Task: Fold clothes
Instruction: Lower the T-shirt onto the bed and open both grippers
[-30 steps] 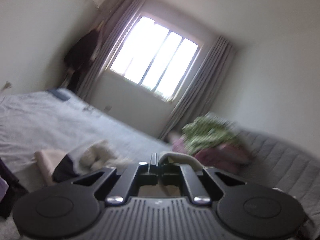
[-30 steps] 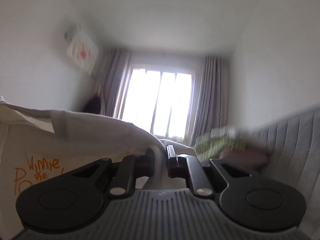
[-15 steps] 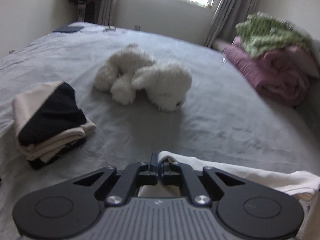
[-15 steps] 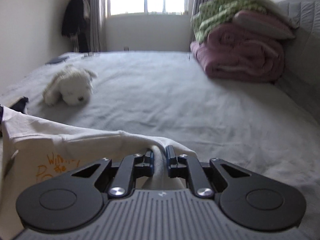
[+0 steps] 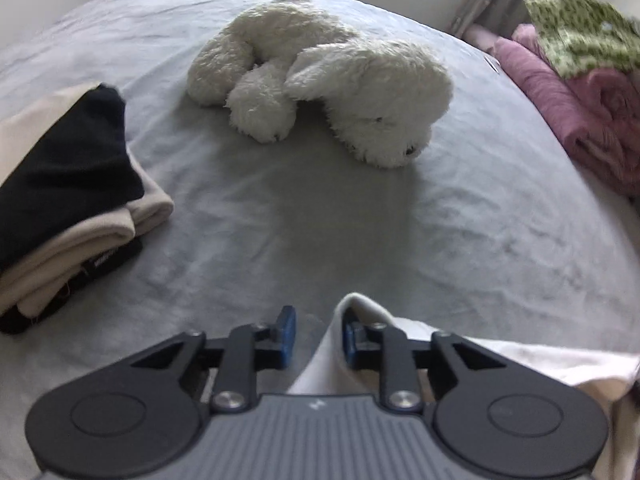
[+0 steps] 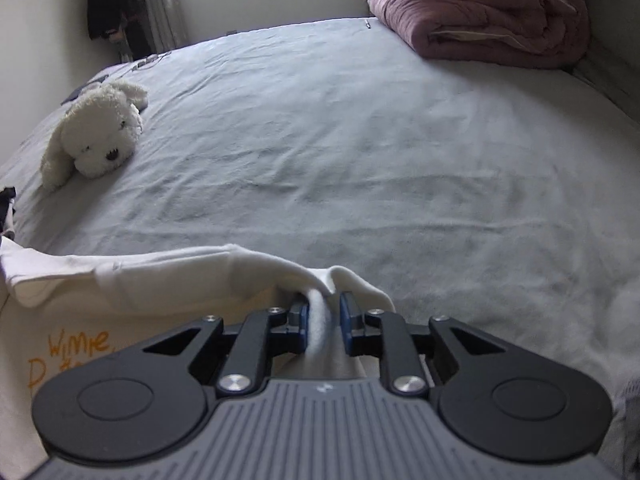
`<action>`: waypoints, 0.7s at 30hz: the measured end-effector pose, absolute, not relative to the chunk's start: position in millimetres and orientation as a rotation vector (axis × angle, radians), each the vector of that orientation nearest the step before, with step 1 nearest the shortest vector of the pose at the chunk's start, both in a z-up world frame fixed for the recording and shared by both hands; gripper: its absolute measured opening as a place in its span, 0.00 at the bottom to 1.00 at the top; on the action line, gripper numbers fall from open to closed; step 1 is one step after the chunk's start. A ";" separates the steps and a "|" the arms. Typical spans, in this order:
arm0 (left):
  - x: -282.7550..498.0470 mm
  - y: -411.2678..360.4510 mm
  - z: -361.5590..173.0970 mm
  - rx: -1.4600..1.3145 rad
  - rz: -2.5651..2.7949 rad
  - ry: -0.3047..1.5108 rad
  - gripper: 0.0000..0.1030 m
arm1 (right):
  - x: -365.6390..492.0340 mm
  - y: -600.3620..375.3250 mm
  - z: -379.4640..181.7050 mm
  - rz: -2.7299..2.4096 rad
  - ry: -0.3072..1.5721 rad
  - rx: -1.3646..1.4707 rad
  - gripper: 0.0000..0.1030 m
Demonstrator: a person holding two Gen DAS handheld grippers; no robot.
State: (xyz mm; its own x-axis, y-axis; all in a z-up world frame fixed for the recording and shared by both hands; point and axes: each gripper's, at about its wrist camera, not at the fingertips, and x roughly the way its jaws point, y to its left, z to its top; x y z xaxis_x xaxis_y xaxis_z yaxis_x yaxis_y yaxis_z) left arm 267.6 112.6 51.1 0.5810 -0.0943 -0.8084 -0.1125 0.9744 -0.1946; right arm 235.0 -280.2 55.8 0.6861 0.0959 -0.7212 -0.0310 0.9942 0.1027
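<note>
A white T-shirt with orange lettering (image 6: 120,280) lies on the grey bed, its top edge stretched between both grippers. My left gripper (image 5: 316,334) is open; the shirt's corner (image 5: 360,320) drapes over its right finger. My right gripper (image 6: 324,318) is open too, with a fold of the shirt loose between the blue pads. Both grippers sit low over the bed sheet (image 6: 360,160).
A white plush dog (image 5: 320,92) lies ahead of the left gripper and shows at left in the right wrist view (image 6: 96,136). A folded stack of beige and black clothes (image 5: 64,184) sits at left. Rolled pink and green blankets (image 6: 488,12) lie by the headboard.
Both grippers have come down from pointing at the window to low over the bed. Their jaws, shut on the shirt before, have opened, and the shirt edge now rests on the sheet.
</note>
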 end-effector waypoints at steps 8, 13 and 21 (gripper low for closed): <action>233.5 106.6 62.8 -0.037 -0.147 0.914 0.58 | 210.2 -274.4 67.7 0.135 0.838 -0.019 0.50; 174.2 125.2 71.8 0.018 -0.135 0.898 0.59 | 169.0 -274.9 78.1 0.208 0.849 -0.051 0.50; 59.4 109.1 78.3 0.090 -0.251 0.908 0.72 | 113.5 -247.4 78.8 0.302 0.891 -0.132 0.50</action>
